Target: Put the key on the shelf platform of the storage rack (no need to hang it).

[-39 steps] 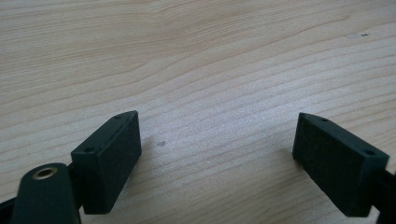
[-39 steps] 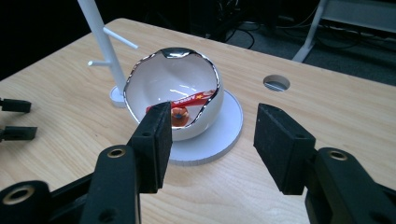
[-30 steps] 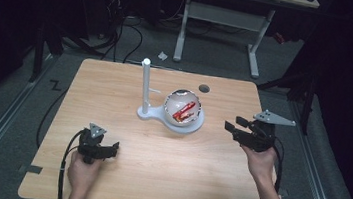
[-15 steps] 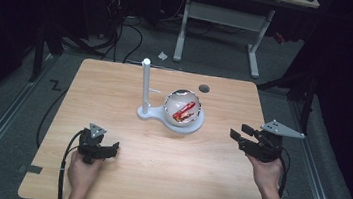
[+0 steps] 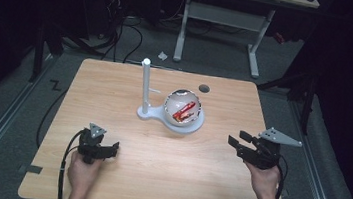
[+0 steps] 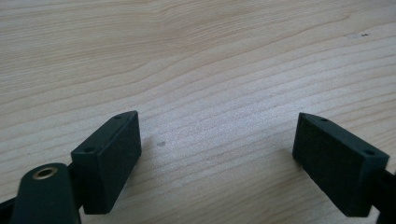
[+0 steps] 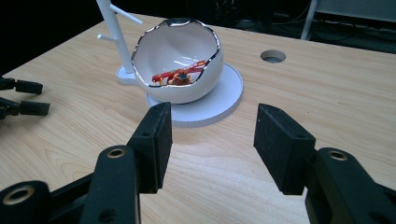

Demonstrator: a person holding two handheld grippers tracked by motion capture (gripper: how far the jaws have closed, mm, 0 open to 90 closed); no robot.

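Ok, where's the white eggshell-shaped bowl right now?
The bowl sits on the white round base at the table's middle, right of the white post, directly ahead of the right gripper.

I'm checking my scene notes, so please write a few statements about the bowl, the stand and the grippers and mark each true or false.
1. The white bowl sits on the round white base. True.
2. The bowl is empty. False: something red lies inside.
3. The right gripper grips the bowl. False: its jaws stand open, short of the base.
4. The left gripper is open over bare table. True.
5. A white post stands upright beside the bowl. True.
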